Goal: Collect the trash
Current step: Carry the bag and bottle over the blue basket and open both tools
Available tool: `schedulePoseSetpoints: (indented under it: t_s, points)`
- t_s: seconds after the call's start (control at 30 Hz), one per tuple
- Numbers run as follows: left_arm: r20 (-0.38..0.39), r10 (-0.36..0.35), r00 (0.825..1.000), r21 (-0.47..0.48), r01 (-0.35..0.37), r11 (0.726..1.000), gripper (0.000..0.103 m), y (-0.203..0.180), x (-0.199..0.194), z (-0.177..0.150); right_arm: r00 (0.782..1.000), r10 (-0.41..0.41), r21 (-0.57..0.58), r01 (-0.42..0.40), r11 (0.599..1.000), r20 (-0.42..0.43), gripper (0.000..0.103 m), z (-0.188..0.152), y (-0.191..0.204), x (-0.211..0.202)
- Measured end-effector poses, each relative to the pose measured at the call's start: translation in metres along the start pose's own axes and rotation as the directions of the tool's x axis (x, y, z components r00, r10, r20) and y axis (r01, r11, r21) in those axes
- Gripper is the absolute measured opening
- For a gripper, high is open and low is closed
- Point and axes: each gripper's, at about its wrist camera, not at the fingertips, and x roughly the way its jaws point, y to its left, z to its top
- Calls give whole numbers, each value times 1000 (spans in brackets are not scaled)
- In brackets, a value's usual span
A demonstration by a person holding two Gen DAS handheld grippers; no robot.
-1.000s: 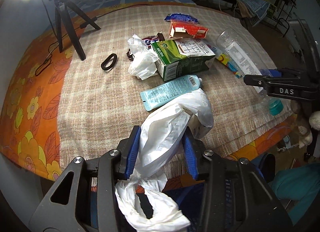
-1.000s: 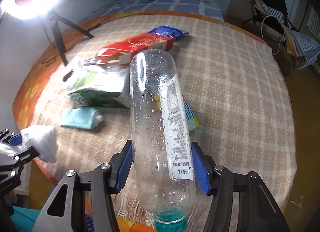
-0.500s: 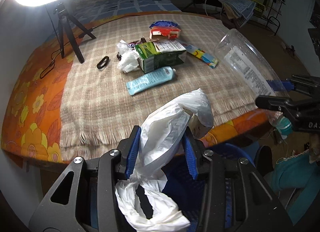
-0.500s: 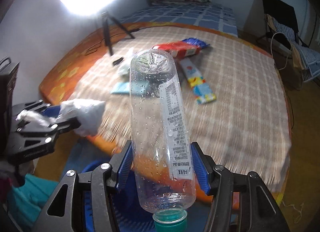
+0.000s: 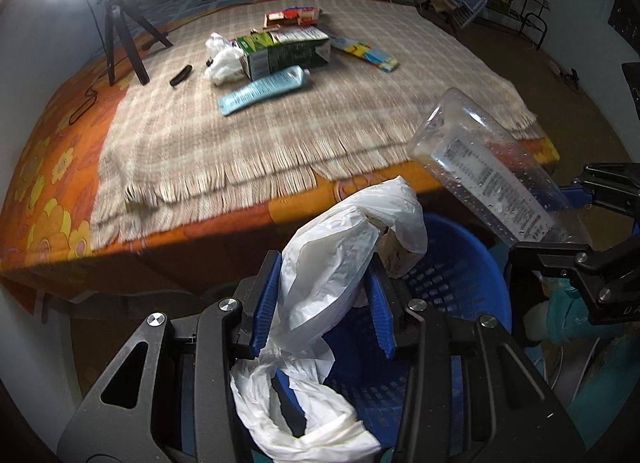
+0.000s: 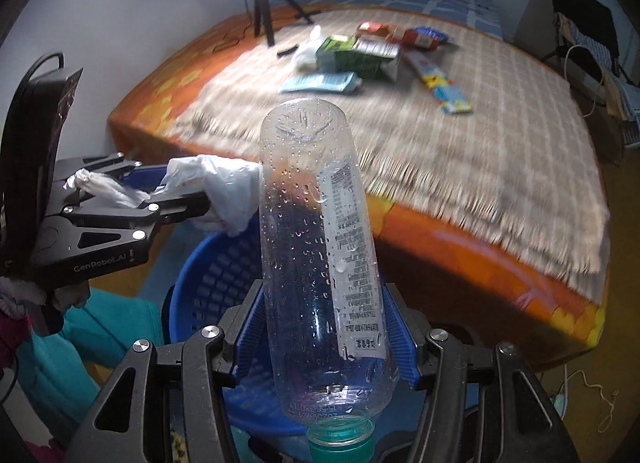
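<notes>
One clear bottle [image 6: 320, 247] in R gripper [image 6: 326, 339], cap-end toward cam, base pointing away.

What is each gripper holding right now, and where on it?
Left gripper: white plastic bag, pinched mid-bundle. Right gripper: clear plastic bottle, clamped on its lower body near the cap.

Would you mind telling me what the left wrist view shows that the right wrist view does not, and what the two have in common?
Only the left wrist view shows the left gripper head-on, its blue pads pressed on the white plastic bag, with the bag's tail hanging below.

Only the right wrist view shows the right gripper head-on, clamping the clear bottle, and the bottle's green cap.

Both show the blue basket beneath the grippers, the checked cloth, the green carton and the light-blue tube.
</notes>
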Motion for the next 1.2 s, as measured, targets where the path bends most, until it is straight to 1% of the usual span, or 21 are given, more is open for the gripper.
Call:
schedulePoseSetpoints:
  t_s: [0.33,0.47,0.6,0.83,0.9,1.07,1.1,1.2]
  points:
    - [-110,-9,994,1,9,1000,42,-6,31,-42,995,6,10,-5,1000,-95,59,-35,3,29]
    - [-144,-2,990,18,4,1000,42,-13,40,-55,990,4,13,-2,1000,-140,59,-46,5,43]
    - [-167,5,986,33,0,999,42,-18,48,-63,986,-9,5,10,1000,-164,59,-52,7,53]
    - [-197,16,980,45,-8,999,49,-26,58,-69,980,-20,1,21,1000,-197,59,-56,7,64]
    - [-202,18,979,45,-9,999,55,-26,60,-69,979,-23,1,24,1000,-202,60,-57,7,68]
    - [-203,21,979,47,-12,999,62,-27,65,-68,978,-30,-7,30,1000,-206,60,-53,11,71]
    - [-202,22,979,47,-12,999,62,-27,65,-67,978,-33,-10,32,999,-204,60,-53,11,71]
    - [-205,21,978,45,-12,999,63,-27,65,-67,979,-46,-14,44,999,-197,70,-53,12,71]
